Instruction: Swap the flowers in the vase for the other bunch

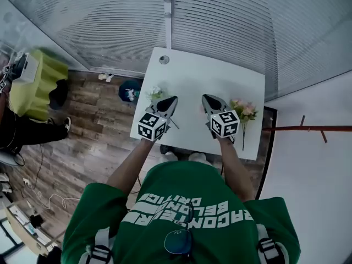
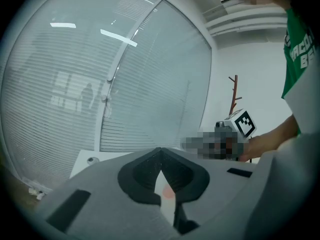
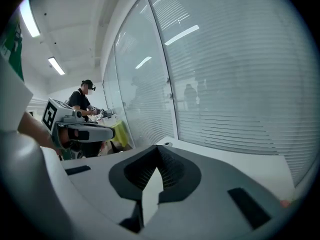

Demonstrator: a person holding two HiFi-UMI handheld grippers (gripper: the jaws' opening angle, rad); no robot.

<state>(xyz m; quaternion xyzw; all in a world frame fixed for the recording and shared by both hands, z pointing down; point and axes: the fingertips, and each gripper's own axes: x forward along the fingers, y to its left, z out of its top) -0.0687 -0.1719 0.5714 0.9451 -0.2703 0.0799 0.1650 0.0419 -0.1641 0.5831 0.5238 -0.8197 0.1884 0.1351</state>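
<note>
Our left hand-held gripper [image 1: 174,98] and right hand-held gripper [image 1: 204,97] are closed and empty. The pink bunch [image 1: 244,112] lies along the desk's [image 1: 187,76] right edge, stems toward the near edge.

Setting: you stand in an office-type room that is set up as a test space.

Evidence:
- Far side: a full-height glass partition [image 1: 231,21] with horizontal blinds behind it.
- Overhead: strip lights [image 3: 56,65] on a white ceiling.
- In front of you: a plain white desk [image 1: 192,73] with a cable grommet [image 1: 164,59] at its far left corner.
- Floor [image 1: 93,120]: wood-look planks, with loose cables [image 1: 41,194] at the near left.
- Right: a wooden coat stand [image 1: 313,128] by a white wall.
- Left: a second table under a yellow-green cloth [image 1: 38,84] with gear on it. Another person [image 3: 82,100] works there.
</note>
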